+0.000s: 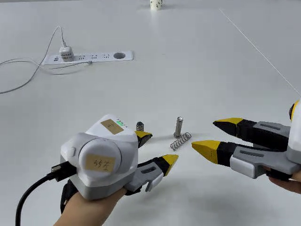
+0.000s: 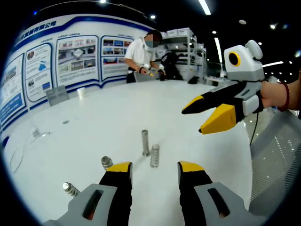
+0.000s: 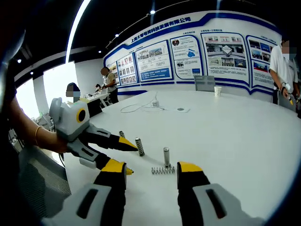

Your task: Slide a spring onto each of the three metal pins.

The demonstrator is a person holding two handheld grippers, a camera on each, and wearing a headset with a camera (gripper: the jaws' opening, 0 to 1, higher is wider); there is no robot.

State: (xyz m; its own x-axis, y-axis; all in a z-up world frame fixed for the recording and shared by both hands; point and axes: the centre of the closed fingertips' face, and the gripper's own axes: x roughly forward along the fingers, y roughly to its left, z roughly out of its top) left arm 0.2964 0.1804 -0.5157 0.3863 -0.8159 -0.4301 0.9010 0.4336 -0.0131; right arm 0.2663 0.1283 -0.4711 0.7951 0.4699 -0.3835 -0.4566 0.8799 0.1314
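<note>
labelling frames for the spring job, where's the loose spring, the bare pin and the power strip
loose spring [image 1: 180, 141], head view, middle of its coils
bare pin [image 1: 178, 127], head view, middle of its shaft
power strip [image 1: 99, 56], head view, middle of its top face

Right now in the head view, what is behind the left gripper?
A sprung pin shows past the left gripper's upper jaw. Its body covers the table further left, where the left gripper view shows another sprung pin.

You stood in an exhibition-style lab hall: blue-trimmed display boards [image 3: 188, 54] ran far beyond your right claw [image 3: 153, 168], past the white desk [image 3: 235, 127].
</note>
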